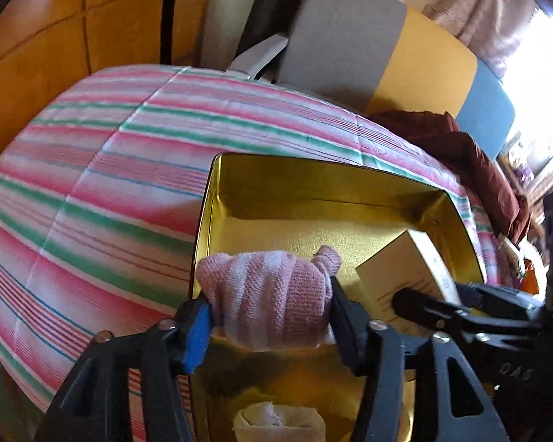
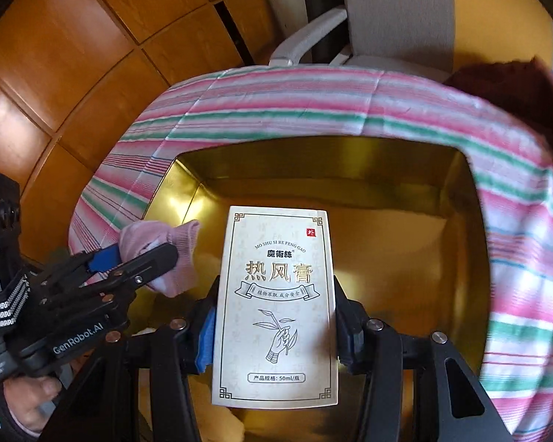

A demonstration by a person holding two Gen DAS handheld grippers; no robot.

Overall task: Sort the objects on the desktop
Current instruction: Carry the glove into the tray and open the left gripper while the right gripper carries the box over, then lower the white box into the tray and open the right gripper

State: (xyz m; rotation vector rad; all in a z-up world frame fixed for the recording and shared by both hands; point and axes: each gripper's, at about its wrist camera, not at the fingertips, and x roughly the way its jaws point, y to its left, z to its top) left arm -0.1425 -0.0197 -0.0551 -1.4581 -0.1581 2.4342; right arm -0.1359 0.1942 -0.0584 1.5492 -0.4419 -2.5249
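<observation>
Home room: striped tablecloth [image 1: 92, 169], wood-panelled wall [image 2: 73, 55], curtain [image 1: 497, 11].

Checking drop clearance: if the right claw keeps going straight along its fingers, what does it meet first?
Probably the bare floor of the open gold metal tin. The right claw points down into it with the tall white cardboard box between its fingers, so the box's leading end would touch first. Depth is unclear.

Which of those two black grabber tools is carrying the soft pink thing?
The left tool, seen from its own camera with a rolled pink knitted cloth between its fingers. The right tool carries a flat white printed carton over the gold tin box.
</observation>
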